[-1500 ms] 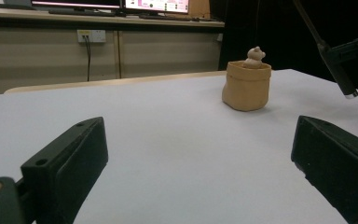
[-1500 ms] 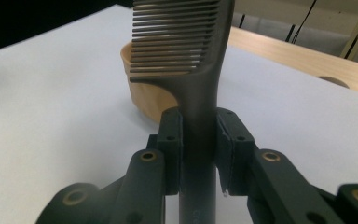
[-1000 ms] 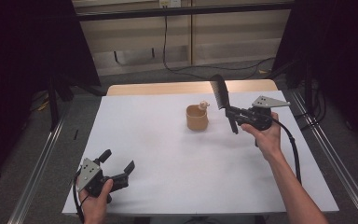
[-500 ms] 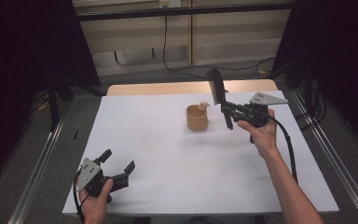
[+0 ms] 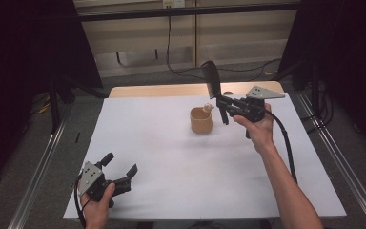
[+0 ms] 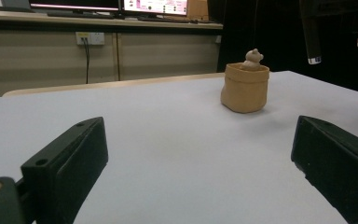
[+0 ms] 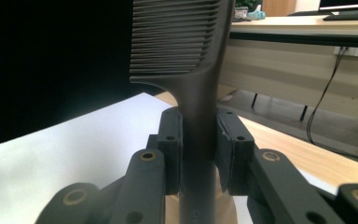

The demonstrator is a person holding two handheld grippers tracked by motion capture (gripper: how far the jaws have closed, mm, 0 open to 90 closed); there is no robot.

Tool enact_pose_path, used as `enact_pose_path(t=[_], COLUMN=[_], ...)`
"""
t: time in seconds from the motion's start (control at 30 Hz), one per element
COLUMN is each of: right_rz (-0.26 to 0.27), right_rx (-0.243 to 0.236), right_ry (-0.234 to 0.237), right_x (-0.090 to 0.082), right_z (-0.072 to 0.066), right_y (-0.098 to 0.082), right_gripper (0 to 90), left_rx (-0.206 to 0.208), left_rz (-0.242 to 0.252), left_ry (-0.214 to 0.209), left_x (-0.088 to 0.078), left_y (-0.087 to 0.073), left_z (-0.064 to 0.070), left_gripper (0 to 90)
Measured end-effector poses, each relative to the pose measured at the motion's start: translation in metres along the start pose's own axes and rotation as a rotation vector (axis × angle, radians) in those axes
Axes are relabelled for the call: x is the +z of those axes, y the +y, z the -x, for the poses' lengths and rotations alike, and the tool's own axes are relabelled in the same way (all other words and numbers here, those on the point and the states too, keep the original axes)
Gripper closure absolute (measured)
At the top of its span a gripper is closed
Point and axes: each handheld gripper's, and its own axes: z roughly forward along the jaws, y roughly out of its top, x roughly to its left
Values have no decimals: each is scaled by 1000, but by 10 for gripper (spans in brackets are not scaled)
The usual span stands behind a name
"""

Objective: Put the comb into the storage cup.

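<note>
I find the right tool (image 5: 225,106) clamped on the black comb's (image 7: 186,56) handle, held upright above the tabletop (image 5: 171,157). The comb looks light, stiff and slick; grip stays at the handle. Left tool (image 5: 119,172) rests open.

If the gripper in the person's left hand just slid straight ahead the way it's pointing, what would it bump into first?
Probably the tan pouch, though it sits slightly right of centre between the open left gripper jaws; bare white table lies before it.
</note>
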Motion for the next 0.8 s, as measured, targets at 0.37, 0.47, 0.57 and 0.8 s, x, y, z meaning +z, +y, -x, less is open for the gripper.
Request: enact_pose_path(t=[0.37,0.47,0.57,0.8], right_rz=[13,19,21,5], right_rx=[-4,-8,-10,-21], right_ry=[4,-1,-2,2], right_x=[17,22,26,40], right_z=[0,0,0,-1], right_y=[11,16,19,22], right_gripper=[731,731,731,731], left_rx=[1,7,8,7], left_rz=[0,-4,0,0], left_ry=[-4,-9,-8,-15], left_x=[1,1,1,1], left_y=[0,0,0,1], left_z=[1,1,1,3], left_gripper=[39,39,38,38])
